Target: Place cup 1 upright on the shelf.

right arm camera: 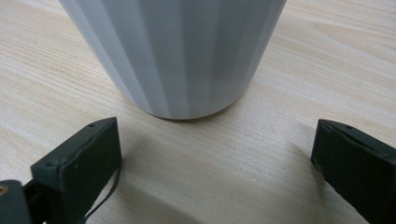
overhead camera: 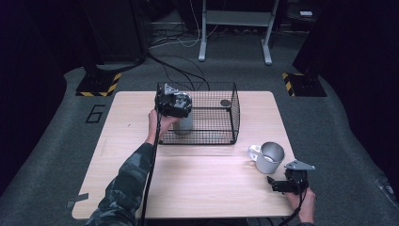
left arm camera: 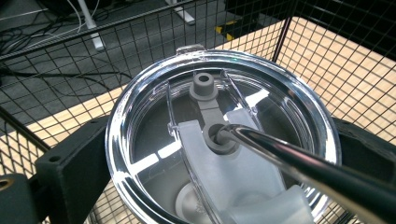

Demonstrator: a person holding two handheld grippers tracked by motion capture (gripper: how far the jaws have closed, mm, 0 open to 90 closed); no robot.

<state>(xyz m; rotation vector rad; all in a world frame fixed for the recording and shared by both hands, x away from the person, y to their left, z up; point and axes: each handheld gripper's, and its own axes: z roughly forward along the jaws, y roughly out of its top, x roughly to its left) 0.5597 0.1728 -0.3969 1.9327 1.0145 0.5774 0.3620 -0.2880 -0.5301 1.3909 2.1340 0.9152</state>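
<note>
A grey tumbler (overhead camera: pixel 183 126) with a clear lid (left arm camera: pixel 154 121) and a metal straw (left arm camera: pixel 299 168) is inside the black wire basket (overhead camera: pixel 234 115), at its left end. My left gripper (overhead camera: pixel 176 109) comes down on it from above, and in the left gripper view my left gripper (left arm camera: pixel 215 147) is shut on the tumbler with a jaw on each side just under the lid. A white faceted mug (overhead camera: pixel 267 156) stands on the table at the right. Just short of its base (right arm camera: pixel 182 60), my right gripper (overhead camera: pixel 277 182) is open, low over the wood (right arm camera: pixel 219 144).
A small dark round thing (overhead camera: pixel 225 102) lies at the basket's far right corner. The wooden table (overhead camera: pixel 202 183) has bare room in front of the basket and at the left. Cables and a stand (overhead camera: pixel 235 28) are on the floor beyond the table.
</note>
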